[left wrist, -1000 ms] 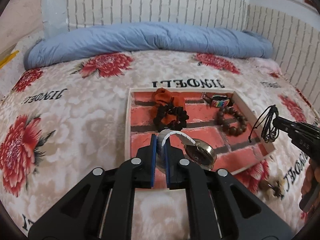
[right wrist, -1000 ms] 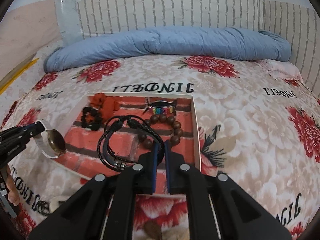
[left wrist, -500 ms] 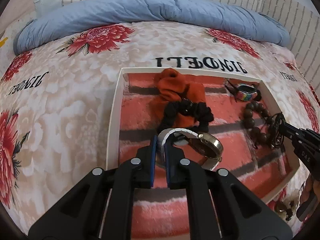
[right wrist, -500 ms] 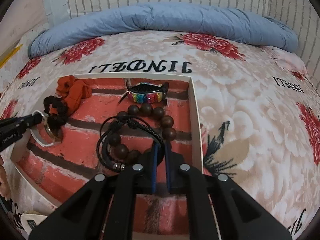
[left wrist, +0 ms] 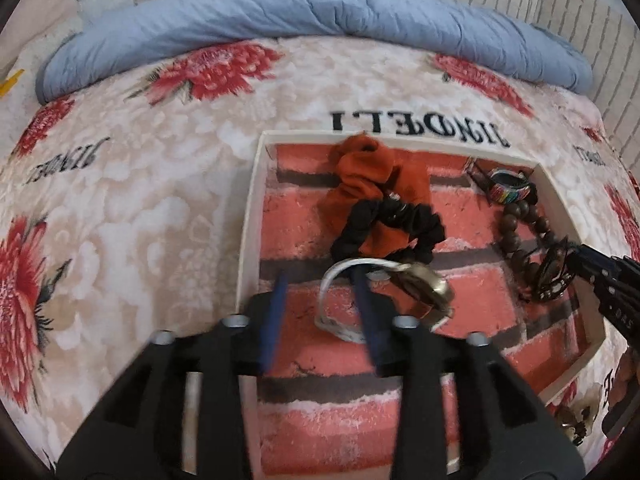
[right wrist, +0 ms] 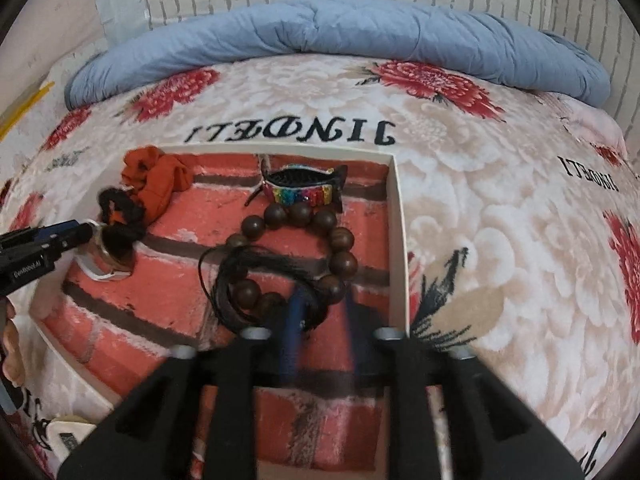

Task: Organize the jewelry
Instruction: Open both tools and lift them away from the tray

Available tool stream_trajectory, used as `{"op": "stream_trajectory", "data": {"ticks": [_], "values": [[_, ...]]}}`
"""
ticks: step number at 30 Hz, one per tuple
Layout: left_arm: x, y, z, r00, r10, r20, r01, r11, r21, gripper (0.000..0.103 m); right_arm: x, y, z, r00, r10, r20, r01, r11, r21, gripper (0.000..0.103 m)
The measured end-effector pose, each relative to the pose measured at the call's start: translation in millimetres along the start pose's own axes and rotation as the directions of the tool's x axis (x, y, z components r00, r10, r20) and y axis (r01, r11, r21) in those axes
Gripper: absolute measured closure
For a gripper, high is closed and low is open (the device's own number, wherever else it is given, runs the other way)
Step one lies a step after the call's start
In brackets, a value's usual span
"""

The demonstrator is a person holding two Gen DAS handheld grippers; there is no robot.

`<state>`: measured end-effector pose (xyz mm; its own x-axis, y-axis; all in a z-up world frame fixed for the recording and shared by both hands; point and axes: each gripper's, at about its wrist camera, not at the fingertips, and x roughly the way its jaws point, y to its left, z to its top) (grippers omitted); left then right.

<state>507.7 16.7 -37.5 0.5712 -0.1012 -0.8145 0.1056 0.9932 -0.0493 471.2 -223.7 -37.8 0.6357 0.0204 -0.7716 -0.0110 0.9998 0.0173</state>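
A white-rimmed tray (left wrist: 249,216) with a red brick-print floor lies on the bed. My left gripper (left wrist: 320,280) is open over its front; the white-strapped watch (left wrist: 416,292) lies loose in the tray with the strap looped around my right finger. My right gripper (right wrist: 320,298) is open above the tray (right wrist: 396,216); the black cord bracelet (right wrist: 236,276) rests on the wooden bead bracelet (right wrist: 336,240). An orange scrunchie (left wrist: 372,176), a black scrunchie (left wrist: 400,220) and a rainbow band (right wrist: 300,192) lie at the back.
The bed has a floral blanket (left wrist: 120,200) with black lettering. A rolled blue quilt (right wrist: 340,36) lies along the brick-pattern wall. A small ornament (left wrist: 572,420) lies on the blanket by the tray's front right corner. A white object (right wrist: 68,436) lies at the lower left.
Both grippers have opened. The watch dropped from my left gripper into the tray. The black cord bracelet dropped from my right gripper onto the bead bracelet.
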Motion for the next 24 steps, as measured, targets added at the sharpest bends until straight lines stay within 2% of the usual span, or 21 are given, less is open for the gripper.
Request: {"op": "stream_trajectory", "data": {"ticks": [2, 5, 8, 12, 14, 16, 21, 24], "values": [[-11.4, -0.6, -0.9, 1.000, -0.012, 0.019, 0.012, 1.000, 0.000, 0.045, -10.5, -1.3, -0.2, 1.000, -0.001, 0.020, 0.001, 1.000, -0.004, 0.052], [-32.1, -3.2, -3.1, 0.998, -0.016, 0.059, 0.015, 1.000, 0.007, 0.031, -28.4, -5.5, -1.5, 0.999, 0.011, 0.048, -0.012, 1.000, 0.015, 0.050], [-58.0, -3.2, -8.5, 0.994, -0.003, 0.111, 0.004, 1.000, -0.001, 0.014, -50.5, -9.6, -7.7, 0.995, 0.013, 0.098, -0.016, 0.999, 0.028, 0.041], [-91.0, -0.8, -24.0, 0.986, -0.017, 0.163, 0.019, 1.000, -0.011, 0.009, -69.0, -10.8, -20.4, 0.992, 0.011, 0.124, -0.013, 1.000, 0.017, 0.040], [-103.1, -0.4, -34.4, 0.982, 0.006, 0.188, -0.005, 1.000, -0.003, 0.007, -78.7, -10.6, -29.9, 0.990, 0.016, 0.139, -0.018, 1.000, 0.019, 0.038], [-114.8, 1.0, -48.3, 0.976, 0.043, 0.213, -0.044, 0.999, 0.000, 0.006, -87.0, -9.5, -39.8, 0.989, 0.024, 0.149, -0.027, 0.999, 0.019, 0.034], [-135.8, 5.4, -81.7, 0.968, 0.051, 0.246, -0.052, 0.999, 0.001, 0.005, -106.7, -2.7, -75.3, 0.984, 0.020, 0.176, -0.020, 1.000, -0.003, 0.034], [-146.0, 5.0, -101.6, 0.965, 0.056, 0.258, -0.057, 0.998, -0.004, 0.005, -113.6, -2.2, -95.4, 0.984, -0.010, 0.178, 0.007, 1.000, 0.015, 0.034]]}}
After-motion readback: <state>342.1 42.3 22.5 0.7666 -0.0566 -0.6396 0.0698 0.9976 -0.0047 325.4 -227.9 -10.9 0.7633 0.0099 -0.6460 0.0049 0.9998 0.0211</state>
